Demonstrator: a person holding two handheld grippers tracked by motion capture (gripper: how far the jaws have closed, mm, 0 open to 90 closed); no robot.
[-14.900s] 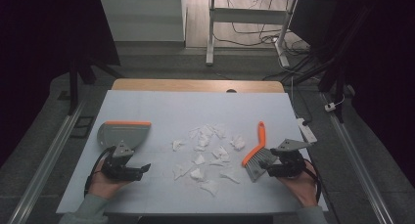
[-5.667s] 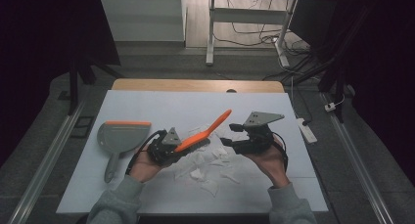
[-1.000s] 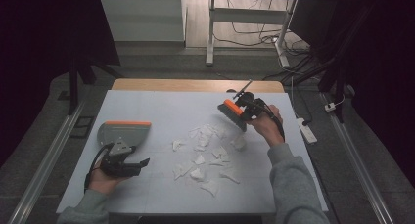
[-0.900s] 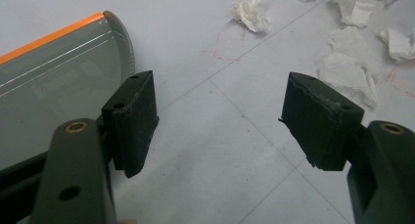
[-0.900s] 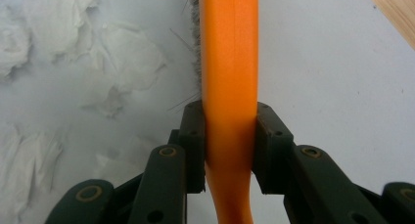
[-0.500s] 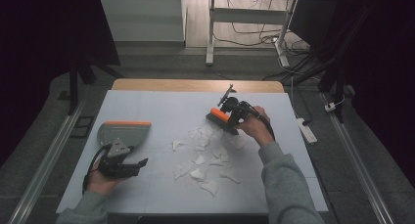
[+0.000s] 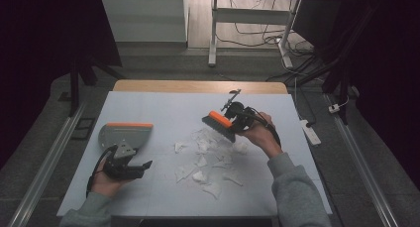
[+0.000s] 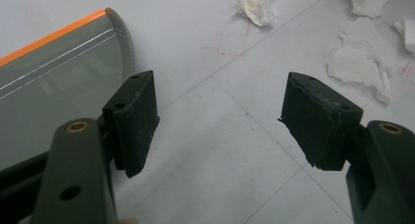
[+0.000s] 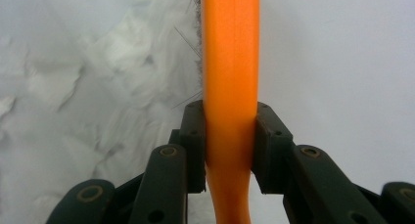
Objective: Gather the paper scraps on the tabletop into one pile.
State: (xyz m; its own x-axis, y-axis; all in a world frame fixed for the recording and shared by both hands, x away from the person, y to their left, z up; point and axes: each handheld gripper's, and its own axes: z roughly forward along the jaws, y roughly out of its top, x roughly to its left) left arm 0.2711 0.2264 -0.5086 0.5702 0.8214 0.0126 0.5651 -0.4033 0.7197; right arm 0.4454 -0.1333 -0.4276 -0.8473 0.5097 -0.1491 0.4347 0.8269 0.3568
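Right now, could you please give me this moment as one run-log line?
right gripper: shut on brush | brush: at far edge of paper scraps | left gripper: open, beside dustpan

No readable text or labels appear anywhere.

Left gripper (image 8: 222,136): bare table (image 8: 205,48) ahead between its spread jaws; dustpan (image 8: 54,82) just beside its left jaw. Right gripper (image 9: 230,145): paper scraps (image 9: 88,82) crowd its left; bare surface right.
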